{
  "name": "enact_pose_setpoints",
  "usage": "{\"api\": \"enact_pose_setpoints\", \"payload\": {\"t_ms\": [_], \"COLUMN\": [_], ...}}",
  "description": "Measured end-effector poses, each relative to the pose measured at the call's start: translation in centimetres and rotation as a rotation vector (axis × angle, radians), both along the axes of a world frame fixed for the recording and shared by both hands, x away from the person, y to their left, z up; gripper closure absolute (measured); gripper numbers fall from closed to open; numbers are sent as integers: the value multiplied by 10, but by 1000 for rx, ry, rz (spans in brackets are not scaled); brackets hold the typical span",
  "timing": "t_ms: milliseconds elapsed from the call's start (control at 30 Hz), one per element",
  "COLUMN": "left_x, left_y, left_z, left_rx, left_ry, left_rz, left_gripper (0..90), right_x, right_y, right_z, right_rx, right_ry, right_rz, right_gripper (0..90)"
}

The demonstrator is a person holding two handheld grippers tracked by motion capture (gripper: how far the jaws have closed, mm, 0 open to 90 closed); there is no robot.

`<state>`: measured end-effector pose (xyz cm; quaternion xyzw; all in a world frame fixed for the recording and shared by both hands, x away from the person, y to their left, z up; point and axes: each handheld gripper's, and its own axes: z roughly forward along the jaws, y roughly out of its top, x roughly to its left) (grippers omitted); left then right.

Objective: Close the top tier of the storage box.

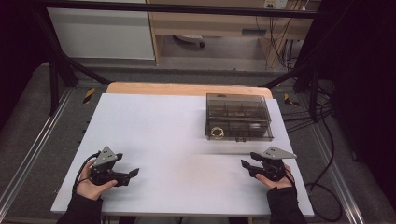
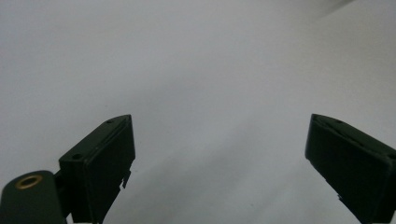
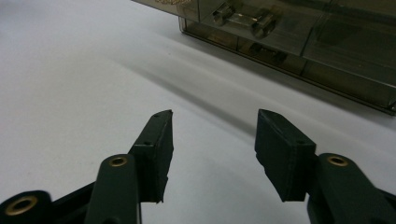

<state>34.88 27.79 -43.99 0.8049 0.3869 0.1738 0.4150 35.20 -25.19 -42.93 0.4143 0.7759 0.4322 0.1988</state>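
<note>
Nearest the person, the left gripper [image 1: 122, 173] sits low over the white bench [image 1: 159, 140] at its near left, held in the left hand [image 1: 88, 184]. Its jaws stand wide apart with nothing but bare bench surface between them. At the near right, the right hand [image 1: 275, 179] holds the right gripper [image 1: 250, 161], which points toward the box beyond it. Its jaws are partly apart and grip nothing; the gap between them holds only bench.

Farther back on the right half of the bench lies the smoky clear plastic box [image 1: 239, 116], flat, with its lid down. It is well apart from the left gripper and near the right one. Dividers split it into several compartments. In the near left compartment lies a small pale ring-like coil [image 1: 217, 132]. Dark small items sit in a compartment toward the right, too blurred to name. In the right gripper view the box's front wall [image 3: 299, 56] shows a clear latch [image 3: 243, 21] at its edge.
</note>
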Motion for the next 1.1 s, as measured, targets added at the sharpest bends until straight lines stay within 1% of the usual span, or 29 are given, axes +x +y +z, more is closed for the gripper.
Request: {"api": "enact_pose_setpoints", "payload": {"t_ms": [133, 167, 267, 500, 733, 800, 933, 1000, 1033, 1100], "left_x": [0, 0, 0, 0, -1, 0, 0, 0, 0, 0], "left_y": [3, 3, 4, 4, 5, 5, 7, 7, 7, 7], "left_z": [0, 0, 0, -1, 0, -1, -1, -1, -1, -2], "left_rx": [-3, -4, -6, -9, -8, -9, -14, -18, -18, -17], "left_ry": [1, 1, 2, 1, -1, 2, 4, 2, 2, 5], "left_rz": [9, 10, 9, 8, 8, 11, 11, 12, 12, 11], "left_gripper": [82, 82, 83, 82, 82, 82, 82, 82, 82, 82], "right_x": [2, 3, 4, 8, 12, 14, 16, 17, 18, 19], "right_y": [-1, -1, -1, -2, -1, -1, -1, -2, -3, -3], "right_z": [0, 0, 2, 8, 10, 11, 12, 12, 12, 13], "right_rx": [1, -6, -3, -3, 5, 7, -4, 1, -2, 1], "right_ry": [11, 12, 17, -8, -15, -19, -27, -21, -28, -23], "right_rz": [-15, -15, -14, -30, -39, -42, -38, -45, -46, -54], "right_gripper": [551, 564, 619, 729, 827, 843, 877, 898, 900, 900]}}
